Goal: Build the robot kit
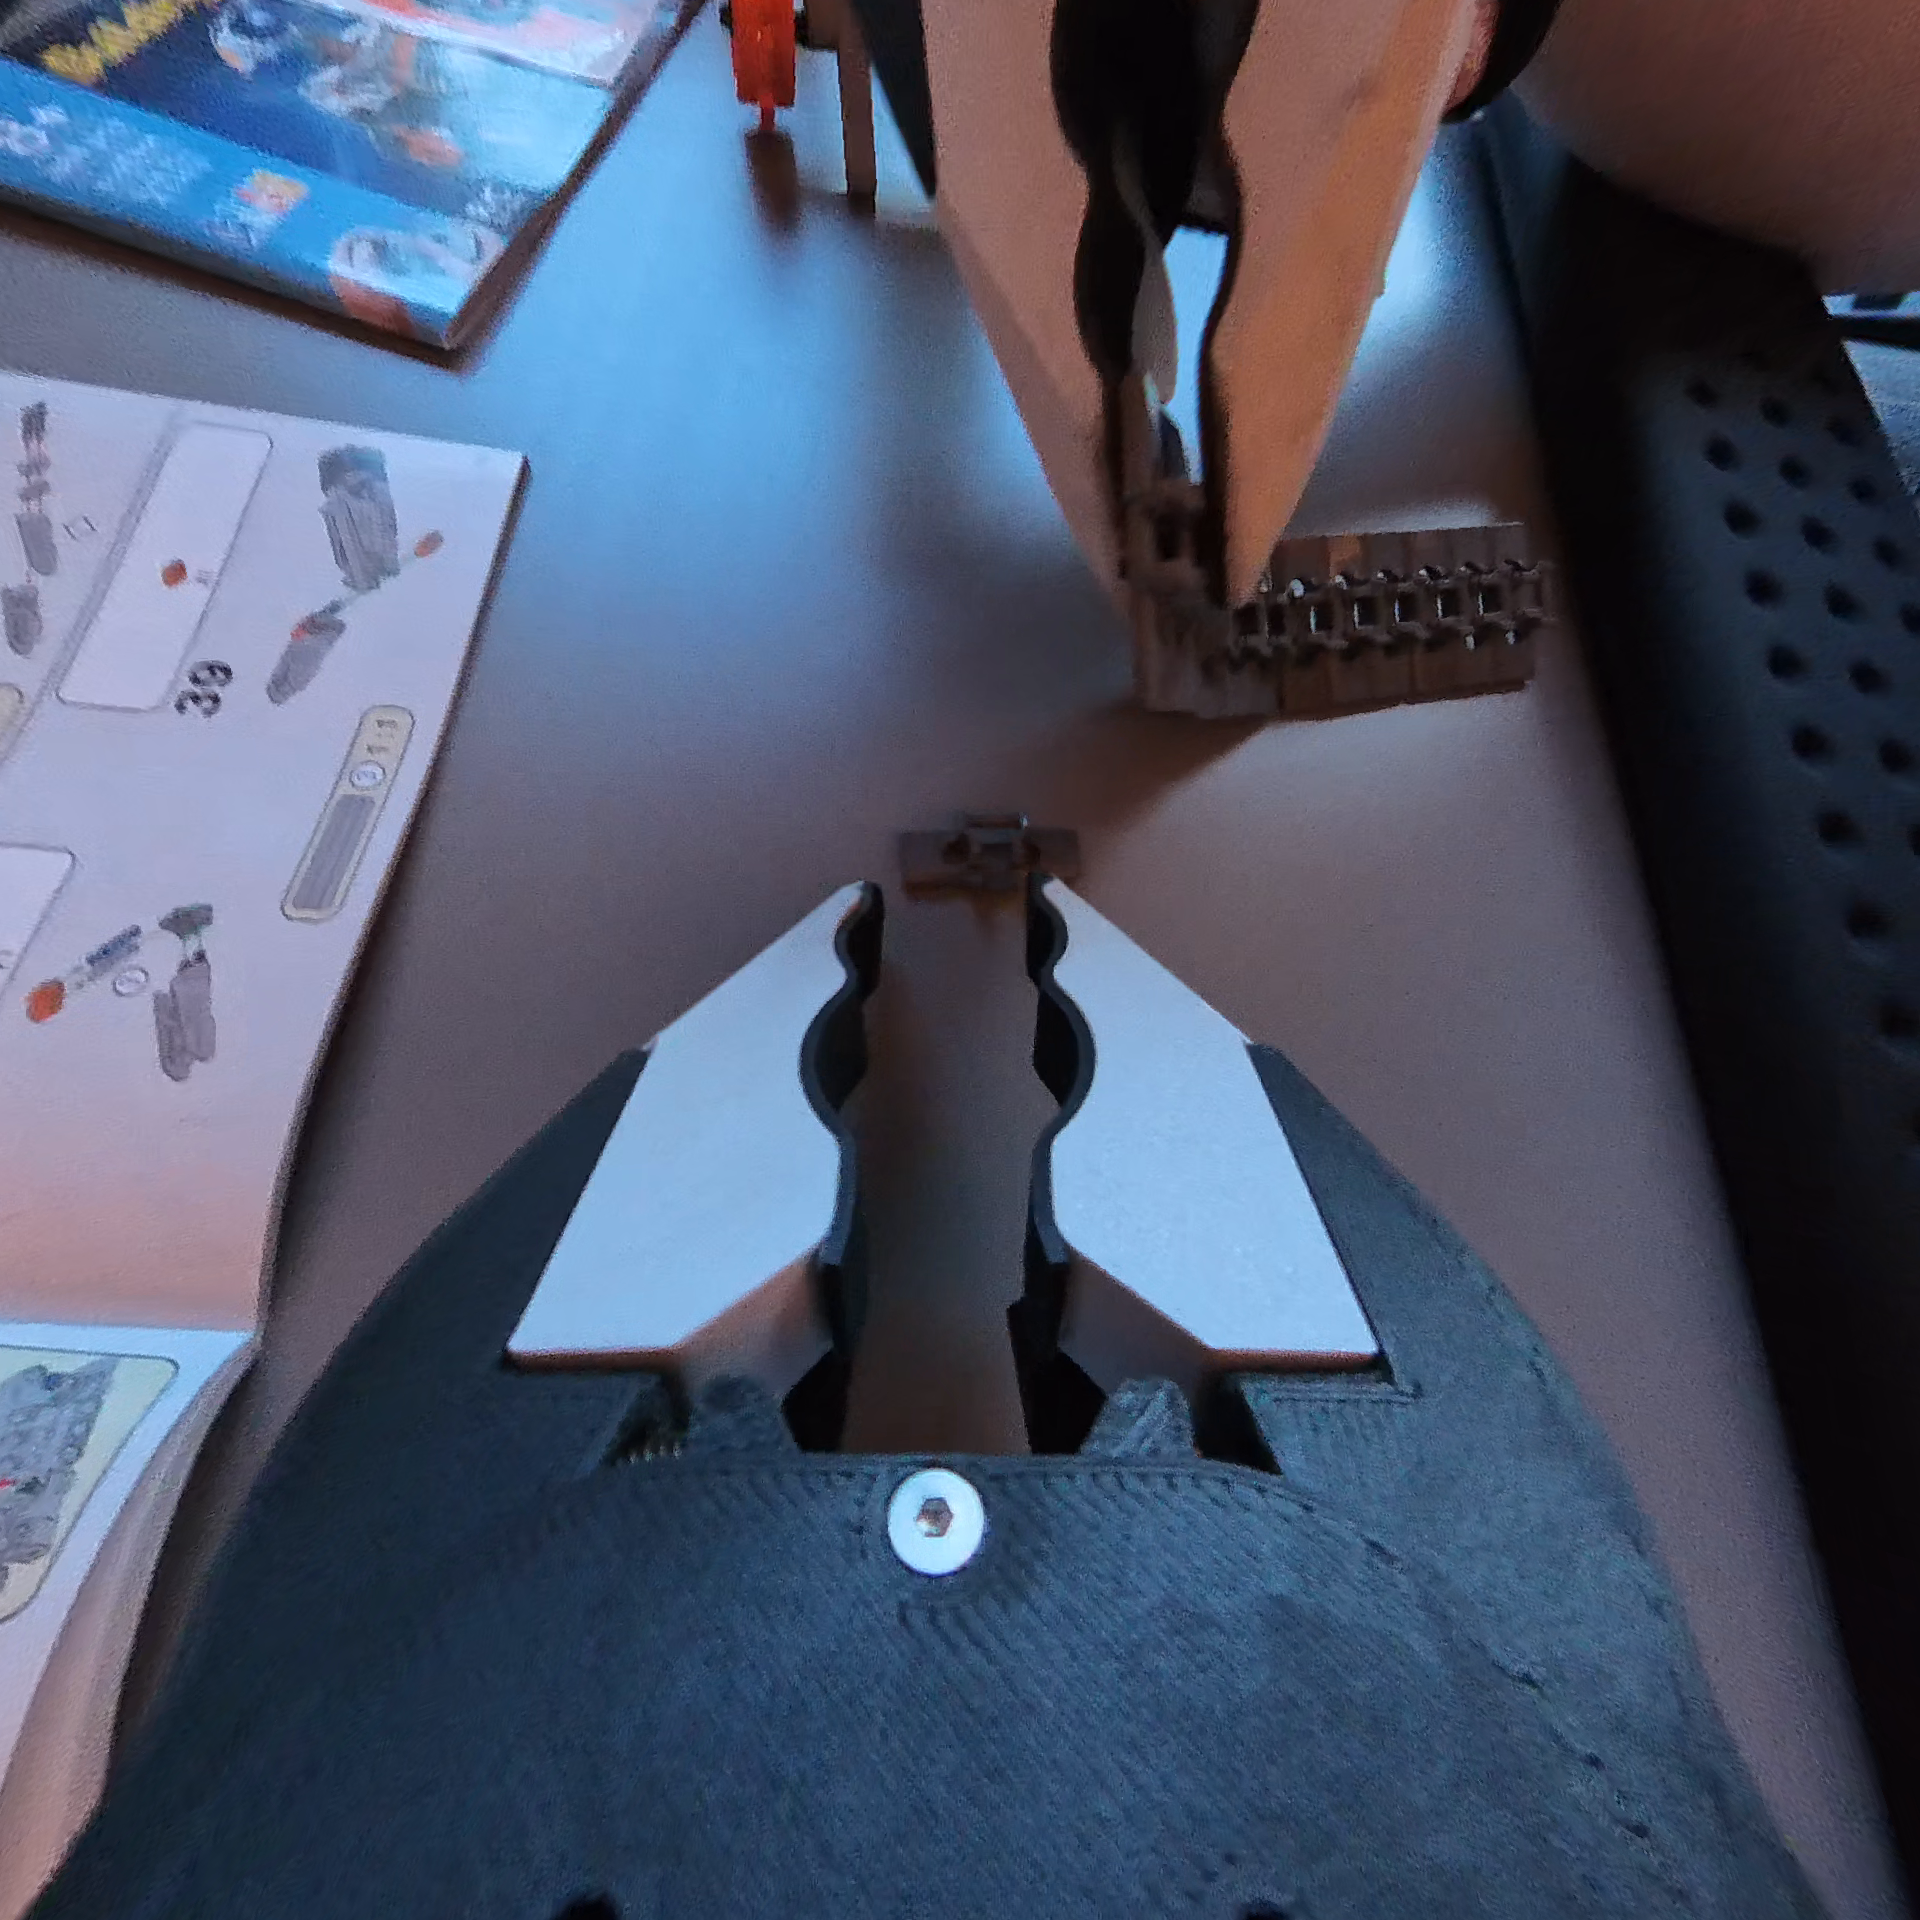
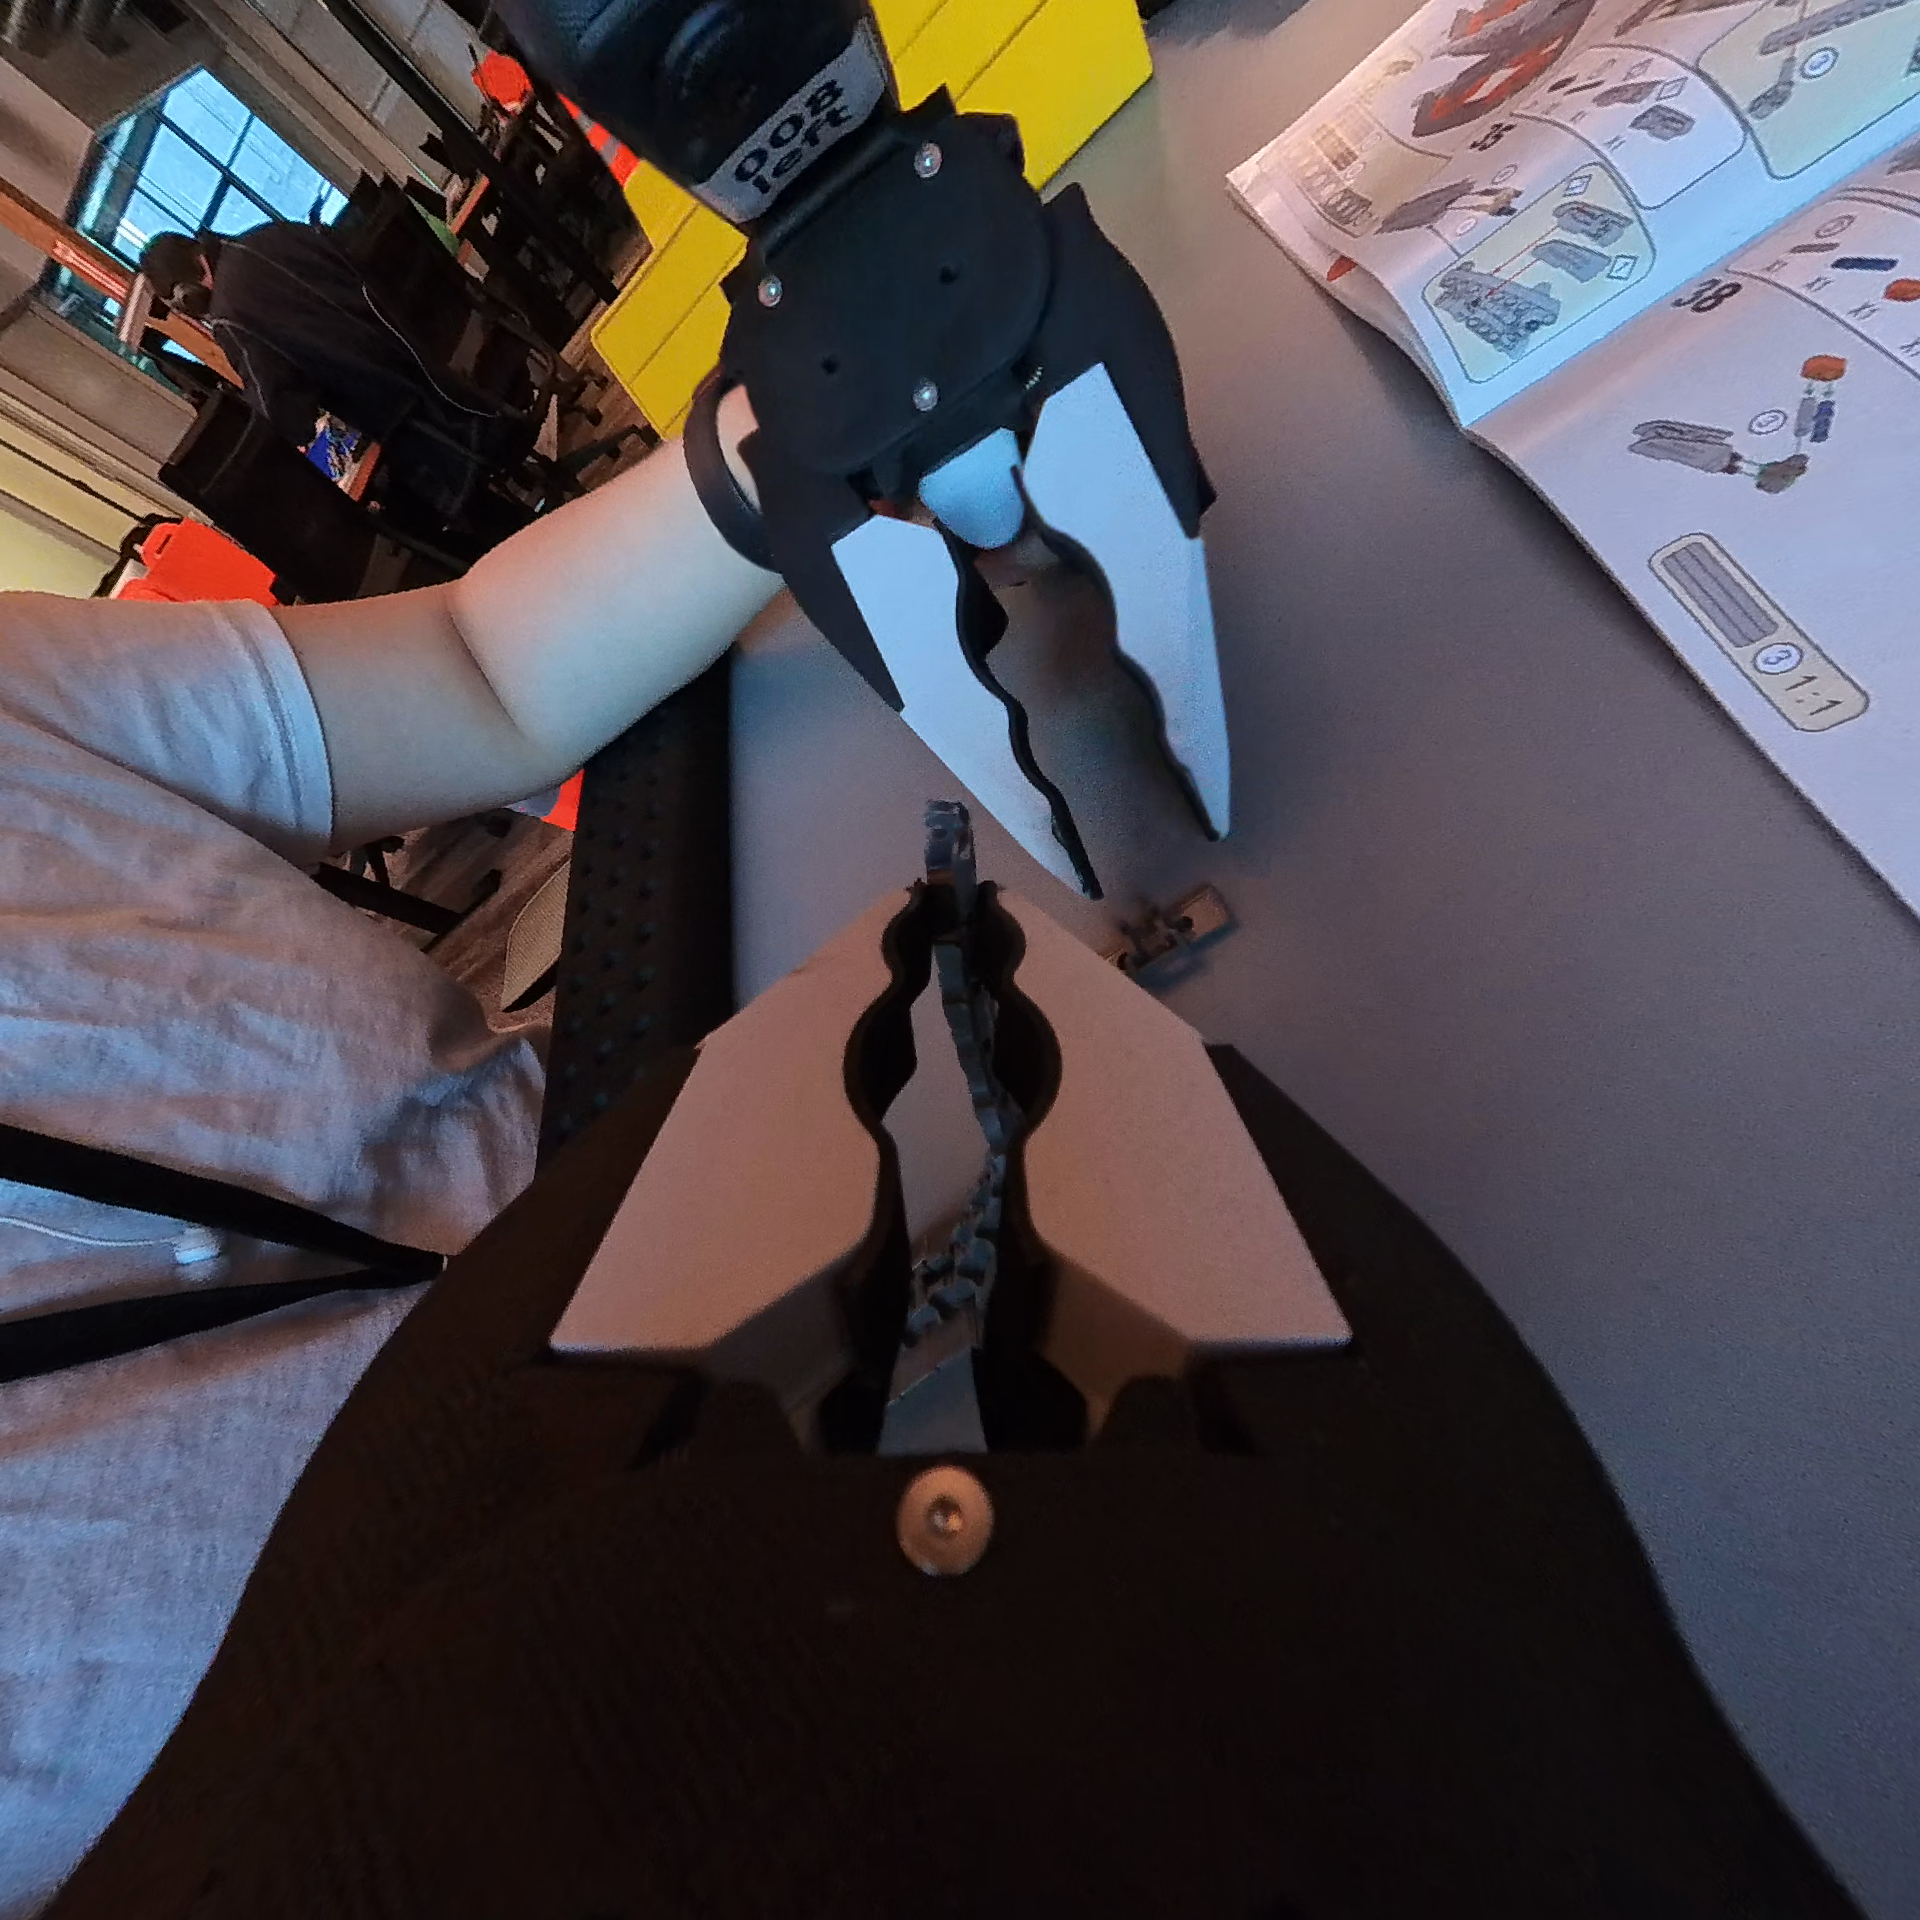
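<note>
In the left wrist view, we see our left gripper [image 1: 954, 894] with fingers narrowly parted, holding nothing; a small dark grey plastic track link [image 1: 987, 854] lies on the grey table [image 1: 727, 582] just past the fingertips. Farther ahead, the right gripper [image 1: 1205, 540] pinches a dark grey chain of linked plastic track pieces [image 1: 1382, 623].

In the right wrist view, that chain [image 2: 971, 1049] runs between our clamped fingers; the link [image 2: 1174, 925] lies right of their tips, beside an open white instruction booklet [image 2: 1683, 416].

A grey tabletop [image 2: 1455, 1039]; beyond it a yellow cabinet [image 2: 665, 301], dark desks [image 2: 312, 488], and a daylit window [image 2: 208, 166].
</note>
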